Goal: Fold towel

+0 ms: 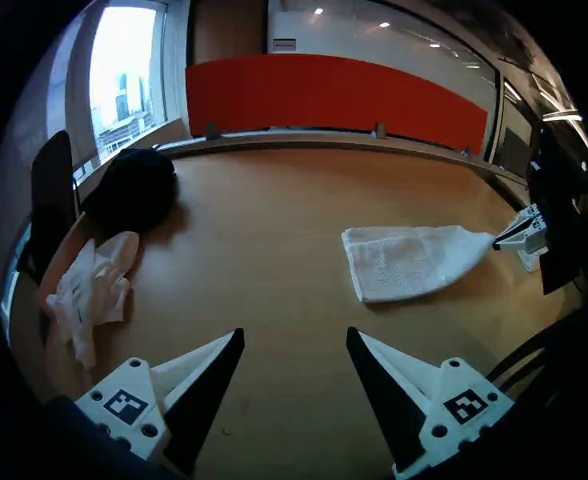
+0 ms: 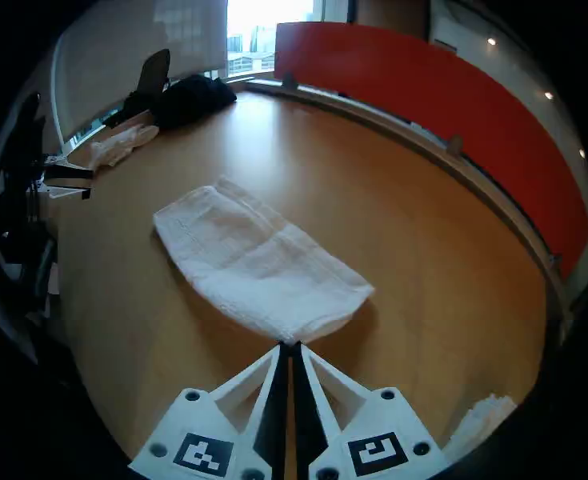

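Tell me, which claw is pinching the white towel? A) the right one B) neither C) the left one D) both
A: the right gripper is shut on a corner of the towel, while the left gripper stands open, holding nothing.

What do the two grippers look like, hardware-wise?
The left gripper and right gripper match: white wedge fingers tapering to points, black inner faces, a black-and-white square marker plus small round holes at each finger base.
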